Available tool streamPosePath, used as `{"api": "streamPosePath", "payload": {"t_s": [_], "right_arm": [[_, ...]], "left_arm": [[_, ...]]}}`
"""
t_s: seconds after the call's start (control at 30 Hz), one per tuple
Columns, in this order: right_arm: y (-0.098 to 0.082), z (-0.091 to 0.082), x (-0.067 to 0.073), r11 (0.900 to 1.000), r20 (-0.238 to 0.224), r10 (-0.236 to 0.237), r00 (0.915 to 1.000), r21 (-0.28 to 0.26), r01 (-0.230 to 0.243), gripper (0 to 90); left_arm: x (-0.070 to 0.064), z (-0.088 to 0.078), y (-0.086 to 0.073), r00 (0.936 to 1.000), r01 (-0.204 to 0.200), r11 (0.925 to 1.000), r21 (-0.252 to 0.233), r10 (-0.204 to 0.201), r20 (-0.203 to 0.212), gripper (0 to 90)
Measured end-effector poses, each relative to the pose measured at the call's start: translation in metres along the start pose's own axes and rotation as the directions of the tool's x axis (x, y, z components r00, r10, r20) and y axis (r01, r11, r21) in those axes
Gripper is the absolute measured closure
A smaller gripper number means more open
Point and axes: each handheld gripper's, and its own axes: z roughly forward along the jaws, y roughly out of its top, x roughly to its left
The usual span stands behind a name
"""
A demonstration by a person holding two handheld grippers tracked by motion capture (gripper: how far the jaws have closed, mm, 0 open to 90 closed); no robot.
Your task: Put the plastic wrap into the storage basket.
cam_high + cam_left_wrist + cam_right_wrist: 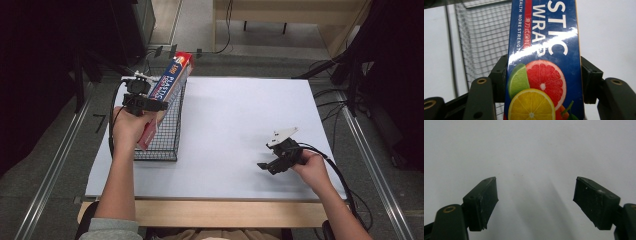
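1. Nearest the camera, one person is sitting at the table, and two bare forearms are reaching in from the bottom edge.
2. The right hand is holding the right gripper low over the white table, well apart from everything else; its jaws are standing released, spread wide with nothing but white surface between them, as the right gripper view shows.
3. The left hand is raising the left gripper at the table's left side.
4. The left gripper's jaws are grasping one long plastic wrap box, one jaw pressing on each long side.
5. The box is tilting upward and away, its far end sticking out past the table's far edge, above one black wire basket that is sitting on the table's left part.
6. Counted: two grippers, one box, one basket.
7. Writing on the blue box is reading "PLASTIC" in the high view; the left gripper view is showing parts "STIC", "WRAP", "HEALTH MORE STRENGTH" cut short, plus red-backed Chinese characters too small to read.
8. Pictures of a lime, grapefruit and orange are decorating it.
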Motion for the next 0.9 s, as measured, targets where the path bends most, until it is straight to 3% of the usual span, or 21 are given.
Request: {"api": "streamPosePath", "payload": {"t_s": [0.13,0.43,0.9], "right_arm": [[0.000,0.001,0.000,1.000,-0.001,-0.009,1.0000,0.005,0.009,20.5],[0.000,0.001,0.001,1.000,0.001,-0.015,0.9999,0.007,0.015,20.6],[0.000,0.002,0.002,0.999,0.004,-0.029,0.9996,0.017,0.029,20.6]], "left_arm": [[0.002,0.005,0.000,0.9989,0.022,0.9997,0.015,-0.021,-0.042,40.4],[0.014,0.020,0.004,0.9932,0.106,0.9937,0.035,-0.104,-0.052,40.3],[0.009,0.048,0.005,0.9872,0.109,0.9902,0.088,-0.097,-0.126,40.2]]}}
